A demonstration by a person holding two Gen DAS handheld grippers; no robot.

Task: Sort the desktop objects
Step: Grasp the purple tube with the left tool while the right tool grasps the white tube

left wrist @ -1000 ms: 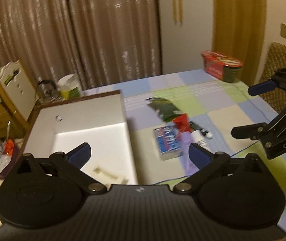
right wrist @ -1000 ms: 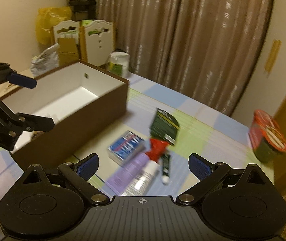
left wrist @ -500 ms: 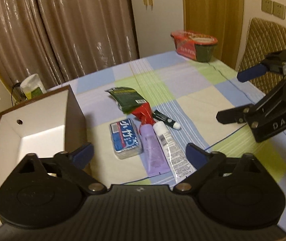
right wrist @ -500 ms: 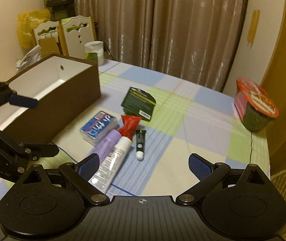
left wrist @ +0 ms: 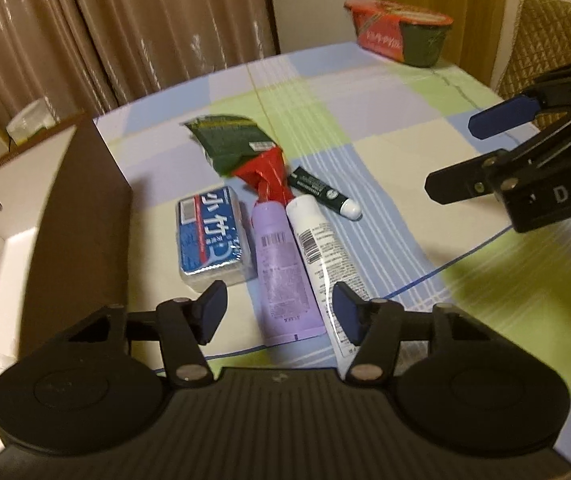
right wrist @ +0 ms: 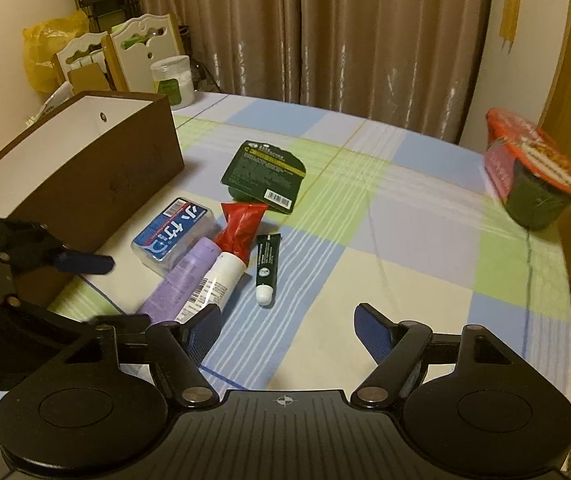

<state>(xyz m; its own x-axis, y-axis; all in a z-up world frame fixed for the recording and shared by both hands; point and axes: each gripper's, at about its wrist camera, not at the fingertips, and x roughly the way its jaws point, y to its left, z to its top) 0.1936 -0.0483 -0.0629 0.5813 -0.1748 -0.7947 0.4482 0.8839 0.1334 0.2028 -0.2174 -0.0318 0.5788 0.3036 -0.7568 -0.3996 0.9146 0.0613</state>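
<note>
Purple tube (left wrist: 281,268) is lying near the brown box (left wrist: 85,216); I am lowering my left gripper (left wrist: 279,312), jaws closing, nothing clamped. Right gripper (right wrist: 287,332) is narrowing, empty. Next: straddle it squarely.

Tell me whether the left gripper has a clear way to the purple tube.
Probably yes: the left gripper, jaws closing with nothing gripped, hangs right over the purple tube. The white tube lies tight alongside.

A blue wrapped packet (left wrist: 210,236), lilac tube (left wrist: 283,272) and white tube (left wrist: 325,264) lie side by side beside the brown box (right wrist: 97,172). A red pouch (left wrist: 266,174), a dark green card (right wrist: 264,176) and a small, possibly ointment, tube (right wrist: 267,266) lie close by.
</note>
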